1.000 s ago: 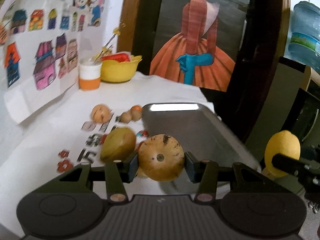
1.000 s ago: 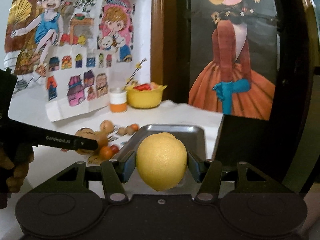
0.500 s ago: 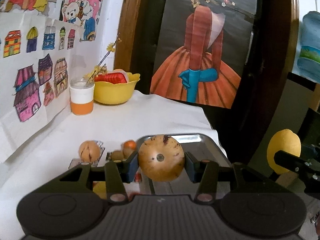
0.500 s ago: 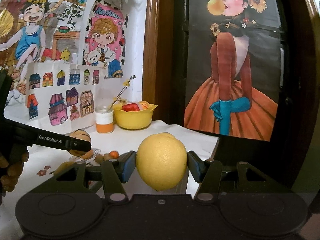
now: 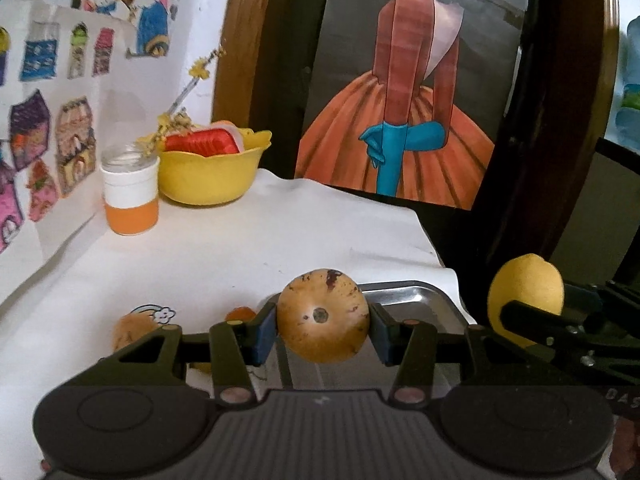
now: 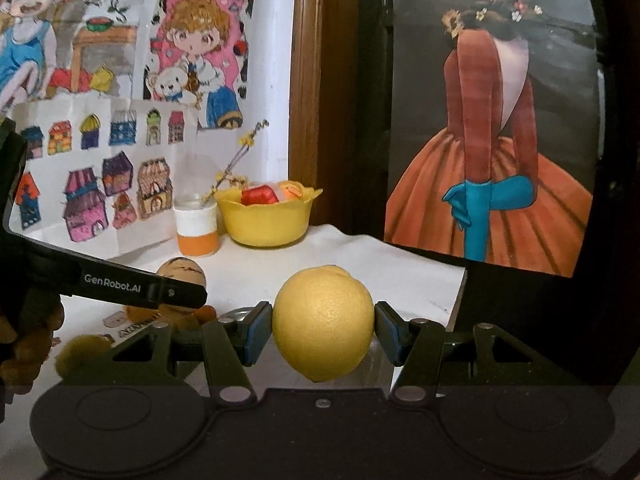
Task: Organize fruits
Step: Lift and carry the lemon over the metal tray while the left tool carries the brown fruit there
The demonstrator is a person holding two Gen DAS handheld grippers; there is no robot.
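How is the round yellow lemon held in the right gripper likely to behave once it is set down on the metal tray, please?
The round yellow lemon looks firm: the right gripper pinches it at its sides with no visible denting. Being nearly round, it would probably roll on the smooth flat metal tray, though the tray's raised rim may stop it. Its pebbled skin likely gives fair grip.

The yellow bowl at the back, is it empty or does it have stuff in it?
It has stuff in it. The yellow bowl holds something red and something orange, poking above its rim.
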